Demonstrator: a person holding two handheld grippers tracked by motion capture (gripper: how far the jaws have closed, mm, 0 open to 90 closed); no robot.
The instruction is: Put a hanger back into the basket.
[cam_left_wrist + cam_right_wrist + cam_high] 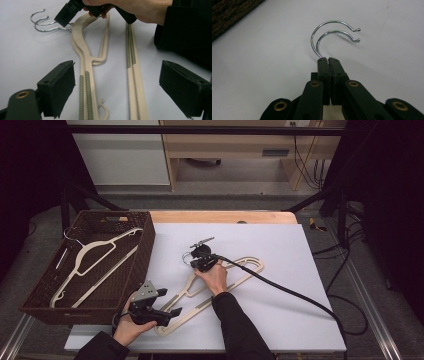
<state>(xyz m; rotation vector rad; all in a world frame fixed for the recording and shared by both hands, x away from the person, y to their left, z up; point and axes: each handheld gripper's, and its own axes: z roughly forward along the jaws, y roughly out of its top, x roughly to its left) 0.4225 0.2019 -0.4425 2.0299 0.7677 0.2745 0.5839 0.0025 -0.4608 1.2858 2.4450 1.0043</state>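
My right gripper point(202, 261) is clenched on the chrome hook necks of the two stacked cream hangers point(220, 287), middle of the high view. In the right gripper view the jaws are pressed together with both hooks point(332, 37) curling out just past the tips, toward the top of frame. So that's a grip on the wire, not on the plastic.

My left gripper point(172, 312) is released, jaws wide, sitting at the lower left of the hangers near the bottom edge of the mat point(300, 270). In the left gripper view the pads straddle the hanger pair: the shoulder arm with the ribbed grey strip point(85, 95) runs up between them, the bottom bar point(133, 82) beside it. Neither pad touches anything.

Key geometry: the hangers' long axis runs diagonally, lower left to upper right in the high view. The hooks sit on the upper-left side, at the right gripper. The wicker basket point(145, 255) lies to the left of frame, already holding one hanger point(95, 262). The left gripper is the nearer one to the basket, and the hanger end lies straight ahead along its jaws.

My read: next is closing the left on the near arm, then carrying both ends leftward together. Risk: the pair splits if I only catch one hanger.
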